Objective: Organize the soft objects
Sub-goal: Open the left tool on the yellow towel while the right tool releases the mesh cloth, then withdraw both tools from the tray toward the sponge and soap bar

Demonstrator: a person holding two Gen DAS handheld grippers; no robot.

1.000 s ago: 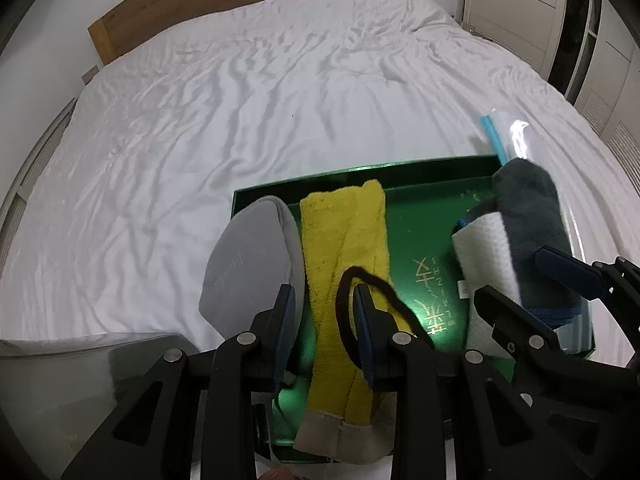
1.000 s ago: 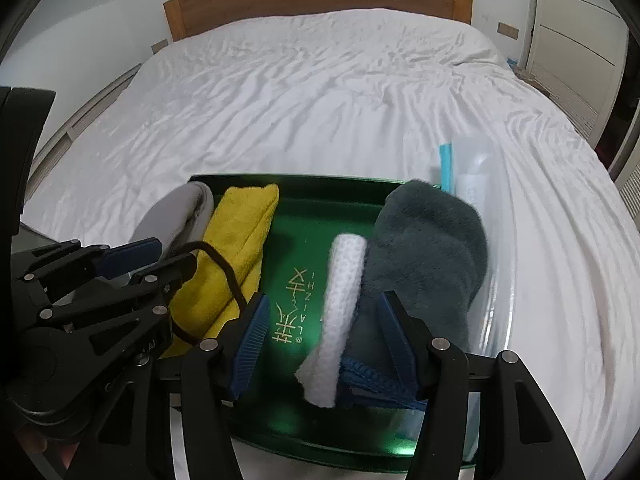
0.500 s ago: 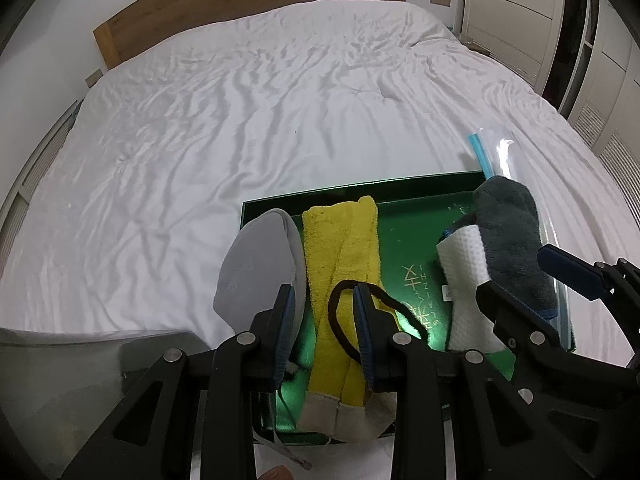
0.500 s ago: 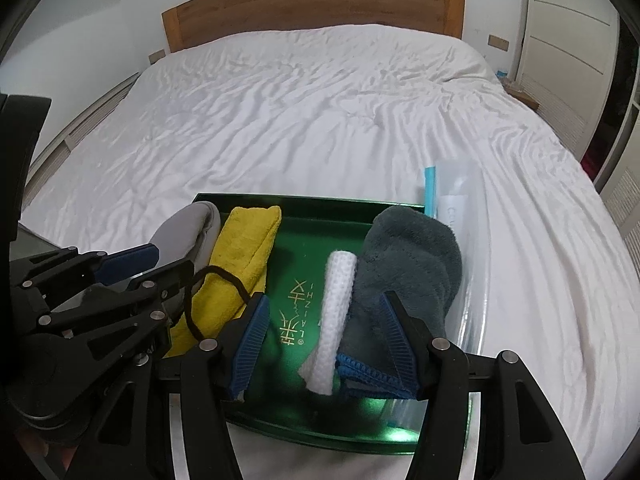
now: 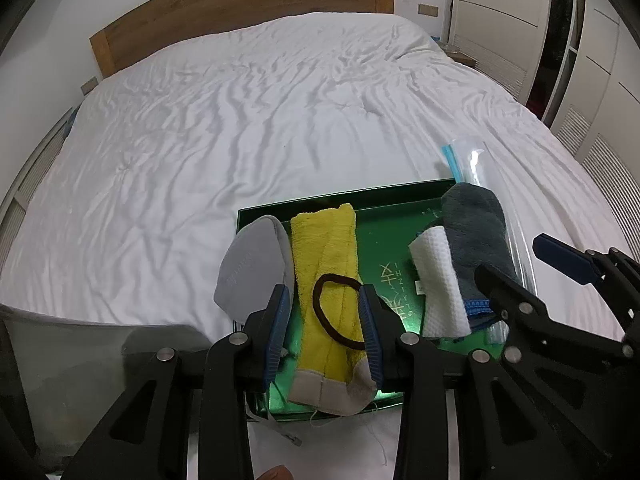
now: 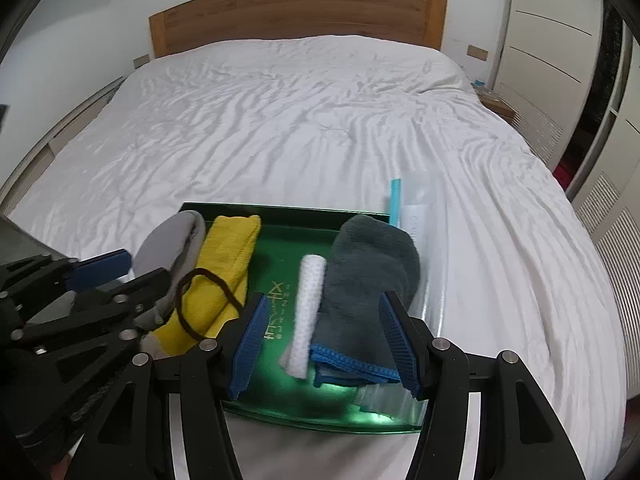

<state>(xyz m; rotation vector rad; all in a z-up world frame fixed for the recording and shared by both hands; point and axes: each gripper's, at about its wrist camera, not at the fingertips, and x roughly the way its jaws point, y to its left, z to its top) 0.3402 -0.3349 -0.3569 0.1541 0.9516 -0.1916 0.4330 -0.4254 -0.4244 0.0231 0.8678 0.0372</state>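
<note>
Sorting looks nearly done: folded cloths are laid in the shiny green rectangular tray (image 5: 404, 196) on the white-sheeted bed (image 5: 240, 120). Left gripper (image 5: 323, 328) jaws, narrowly parted and just opened further, hold nothing; right gripper (image 6: 326, 344) jaws are held wide and empty. Withdrawal is judged next, with care that the thin dark elastic hair loop (image 5: 338, 312) is not snagged.

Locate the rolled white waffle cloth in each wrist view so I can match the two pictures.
Left wrist: white waffle cloth lies right of centre, on the green tray, against the dark grey towel.
Right wrist: white waffle cloth lies near centre, between the open right gripper's fingers.
Shared landmark: yellow towel with the dark hair tie.
</note>
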